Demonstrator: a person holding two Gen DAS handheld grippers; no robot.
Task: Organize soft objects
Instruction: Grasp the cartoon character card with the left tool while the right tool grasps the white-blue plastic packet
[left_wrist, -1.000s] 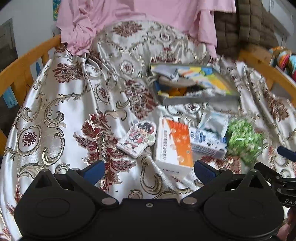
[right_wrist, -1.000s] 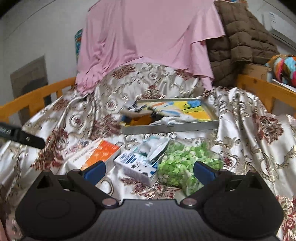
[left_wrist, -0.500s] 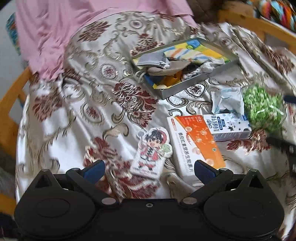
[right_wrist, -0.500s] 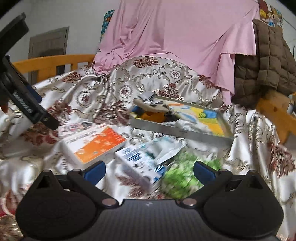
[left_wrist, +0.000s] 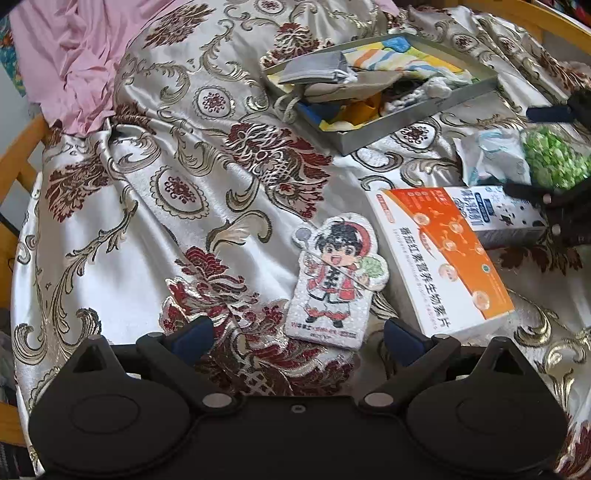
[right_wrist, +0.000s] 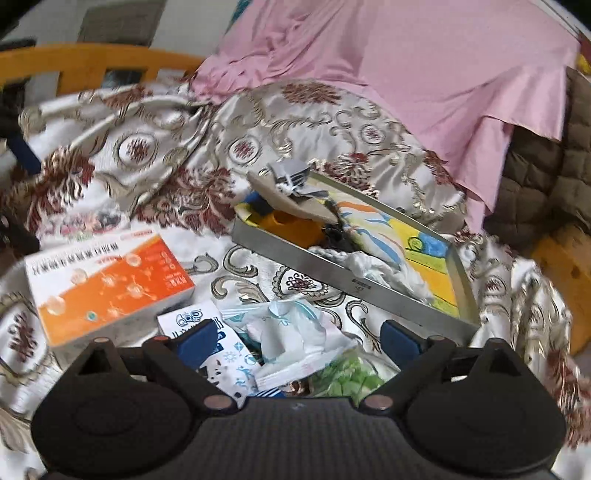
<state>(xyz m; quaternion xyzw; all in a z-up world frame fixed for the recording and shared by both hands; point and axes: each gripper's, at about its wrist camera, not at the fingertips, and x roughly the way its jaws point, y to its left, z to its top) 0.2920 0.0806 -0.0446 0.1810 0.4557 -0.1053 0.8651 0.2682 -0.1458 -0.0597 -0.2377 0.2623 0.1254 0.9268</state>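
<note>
Two wrist-camera views look down on a bed draped in a shiny cream cloth (left_wrist: 122, 206) with dark red floral patterns.

Left wrist view: the left gripper (left_wrist: 295, 338) sits at the bottom centre, its jaws standing wide with nothing between them. Just above it lies a flat cartoon-figure sponge (left_wrist: 334, 280), untouched. To its right is an orange and white medicine box (left_wrist: 443, 258), then a small milk carton (left_wrist: 498, 216). At the upper right, a grey metal tray (left_wrist: 413, 127) already holds several soft items, including a grey drawstring pouch (left_wrist: 314, 68) and a beige pouch.

Right wrist view: the right gripper (right_wrist: 297, 338) is at the bottom centre. Its jaws have just been closing slightly but stay wide apart, pressing on nothing. Between them lie a crumpled white and blue plastic packet (right_wrist: 291, 332) and, lower, a clear bag of green pieces (right_wrist: 347, 376).

The sorting looks partly done: some soft things are in the tray, while the sponge, packet and green bag remain on the cloth.
</note>
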